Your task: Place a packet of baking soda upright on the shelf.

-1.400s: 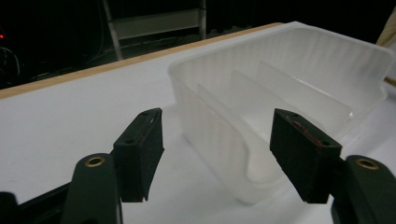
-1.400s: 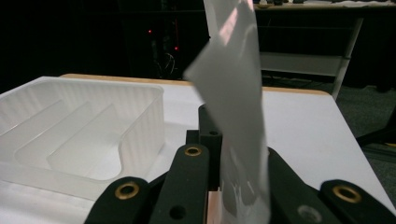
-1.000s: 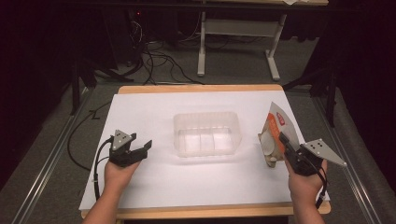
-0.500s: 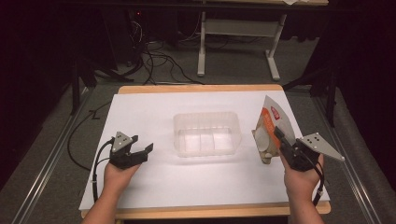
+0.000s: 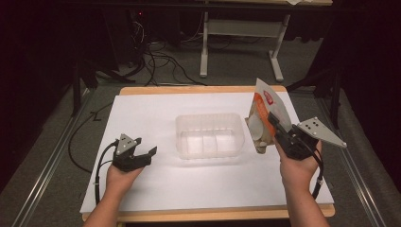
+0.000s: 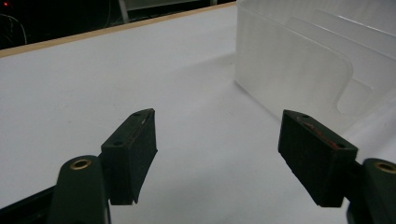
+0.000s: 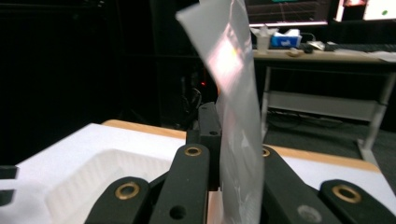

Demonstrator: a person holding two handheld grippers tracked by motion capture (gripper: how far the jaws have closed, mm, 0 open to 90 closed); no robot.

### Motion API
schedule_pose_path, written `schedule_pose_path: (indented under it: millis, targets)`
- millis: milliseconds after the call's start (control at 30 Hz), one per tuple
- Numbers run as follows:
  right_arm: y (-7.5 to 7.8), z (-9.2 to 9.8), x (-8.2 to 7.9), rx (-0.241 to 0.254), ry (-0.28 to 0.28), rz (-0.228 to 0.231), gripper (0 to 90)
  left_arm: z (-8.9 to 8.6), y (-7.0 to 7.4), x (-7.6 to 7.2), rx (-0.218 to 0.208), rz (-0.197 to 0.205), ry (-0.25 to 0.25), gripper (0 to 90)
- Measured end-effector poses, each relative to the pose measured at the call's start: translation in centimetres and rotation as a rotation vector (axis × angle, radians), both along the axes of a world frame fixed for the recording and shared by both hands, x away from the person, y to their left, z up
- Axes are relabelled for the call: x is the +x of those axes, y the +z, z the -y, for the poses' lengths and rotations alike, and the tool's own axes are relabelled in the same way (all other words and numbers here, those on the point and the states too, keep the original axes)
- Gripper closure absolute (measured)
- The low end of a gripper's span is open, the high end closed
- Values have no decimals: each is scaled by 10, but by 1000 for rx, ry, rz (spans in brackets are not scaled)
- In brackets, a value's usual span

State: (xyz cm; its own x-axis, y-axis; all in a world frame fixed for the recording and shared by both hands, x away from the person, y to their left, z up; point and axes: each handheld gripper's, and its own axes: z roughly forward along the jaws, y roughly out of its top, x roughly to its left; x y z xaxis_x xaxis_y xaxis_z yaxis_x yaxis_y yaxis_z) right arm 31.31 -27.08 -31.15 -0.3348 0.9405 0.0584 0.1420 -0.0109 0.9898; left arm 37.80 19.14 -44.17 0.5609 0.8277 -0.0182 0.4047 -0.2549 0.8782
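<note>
High view: one clear tub (image 5: 210,135) mid-table (image 5: 151,109); one bag (image 5: 264,118) held upright beside its right end, pinched by the right gripper (image 5: 279,131).

Left gripper view: left gripper (image 6: 217,154) spread wide, nothing gripped, tub (image 6: 308,60) ahead.

Right gripper view: jaws clamped on the bag (image 7: 236,107).

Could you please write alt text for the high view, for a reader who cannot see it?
The right hand-held gripper holds a clear snack bag upright beside an empty clear plastic container at the middle of a white-topped table. The left hand-held gripper rests open on the table, left of the container.
</note>
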Motion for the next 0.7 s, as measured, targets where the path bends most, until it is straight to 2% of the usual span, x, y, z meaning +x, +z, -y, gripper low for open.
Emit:
schedule_pose_path:
  millis: [133, 267, 700]
  targets:
    - [11, -18, 6, 6, 36, 7, 900, 0, 0, 0, 1, 1, 1, 281]
    - [14, -35, 13, 26, 70, 7, 900, 1, 0, -1, 10, -1, -4, 278]
    - [-4, -96, 40, 34, 159, -24, 900, 1, 1, -1, 9, 7, -19, 270]
